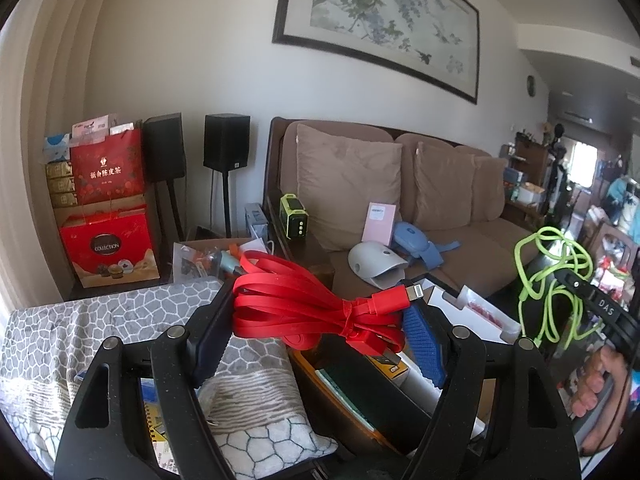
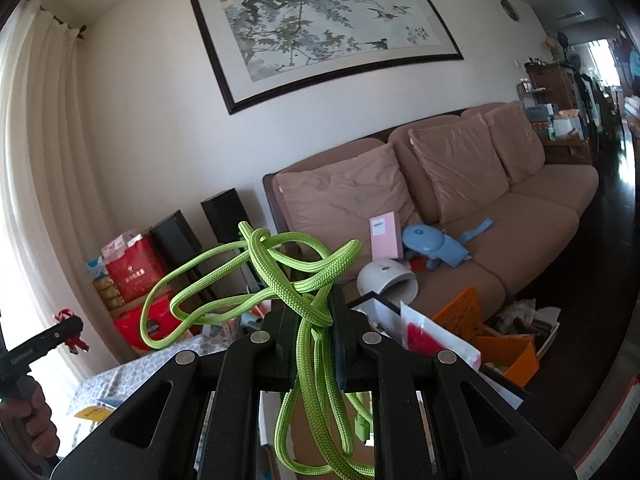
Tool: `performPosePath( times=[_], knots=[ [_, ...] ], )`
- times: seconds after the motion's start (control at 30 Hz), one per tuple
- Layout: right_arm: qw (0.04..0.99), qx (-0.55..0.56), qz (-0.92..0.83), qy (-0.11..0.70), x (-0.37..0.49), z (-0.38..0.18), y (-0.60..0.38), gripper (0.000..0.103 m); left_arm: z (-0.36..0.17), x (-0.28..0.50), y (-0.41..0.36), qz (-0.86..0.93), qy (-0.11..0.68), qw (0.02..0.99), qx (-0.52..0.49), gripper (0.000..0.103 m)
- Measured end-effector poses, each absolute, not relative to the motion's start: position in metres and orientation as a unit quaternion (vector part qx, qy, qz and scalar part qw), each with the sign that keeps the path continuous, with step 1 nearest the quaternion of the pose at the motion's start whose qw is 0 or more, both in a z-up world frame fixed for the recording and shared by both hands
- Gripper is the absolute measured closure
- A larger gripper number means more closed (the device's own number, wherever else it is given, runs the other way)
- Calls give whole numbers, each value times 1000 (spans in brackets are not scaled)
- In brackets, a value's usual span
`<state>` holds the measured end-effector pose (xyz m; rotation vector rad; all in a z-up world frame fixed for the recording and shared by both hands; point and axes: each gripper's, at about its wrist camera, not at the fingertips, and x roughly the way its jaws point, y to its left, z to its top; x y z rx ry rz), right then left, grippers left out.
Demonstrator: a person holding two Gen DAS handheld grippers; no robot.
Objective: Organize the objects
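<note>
Left gripper (image 1: 316, 312) was raised above a cluttered area, its fingers (image 1: 422, 340) spread about the width of the bundle and pressed against both ends of a red flat cable (image 1: 304, 304). The cable was coiled and tied at its middle; a white-tipped connector stuck out on the right side. Bundle hung clear of everything below it.

Under the left gripper: a grey stone-patterned blanket (image 1: 80, 332) to the left, an orange crate (image 1: 360, 412) holding books or boxes to the right.

Right gripper (image 2: 314, 332) was also held up in the air. Its fingers (image 2: 340, 344) were drawn nearly together, pinching a green braided cable (image 2: 280, 276). That cable was loose and tangled: loops rose above the fingers and spilled left, two strands trailed down between the gripper's arms. The left wrist view showed the same green tangle at far right, well apart from the red bundle.

Background: brown sofa (image 2: 520, 216) against the wall carrying a pink box (image 2: 385, 236), a white domed device (image 2: 386, 282) and a blue device (image 2: 430, 242). Framed ink painting (image 2: 324, 30) above. Red gift bags (image 1: 108, 208) and two black speakers (image 1: 226, 140) stood at left.
</note>
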<state>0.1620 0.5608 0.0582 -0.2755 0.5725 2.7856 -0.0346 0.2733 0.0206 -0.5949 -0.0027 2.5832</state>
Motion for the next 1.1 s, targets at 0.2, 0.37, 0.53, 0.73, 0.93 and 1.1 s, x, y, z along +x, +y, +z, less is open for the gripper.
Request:
performPosePath(
  times=[0.2, 0.37, 0.53, 0.73, 0.93, 1.1],
  knots=[
    [151, -89, 963, 205, 168, 58, 568, 91, 24, -37, 274, 947, -10, 240, -215, 28],
    [156, -87, 962, 208, 172, 59, 572, 91, 25, -38, 273, 948, -12, 237, -213, 28],
    [162, -85, 960, 211, 175, 59, 576, 91, 27, -39, 272, 948, -17, 235, -213, 28],
    [169, -85, 959, 211, 177, 59, 580, 91, 30, -39, 273, 948, -19, 237, -211, 28],
    [173, -88, 958, 211, 177, 57, 582, 91, 31, -40, 279, 948, -18, 240, -210, 28],
    [175, -88, 957, 213, 177, 57, 585, 91, 28, -41, 286, 946, -17, 243, -213, 28]
  ],
)
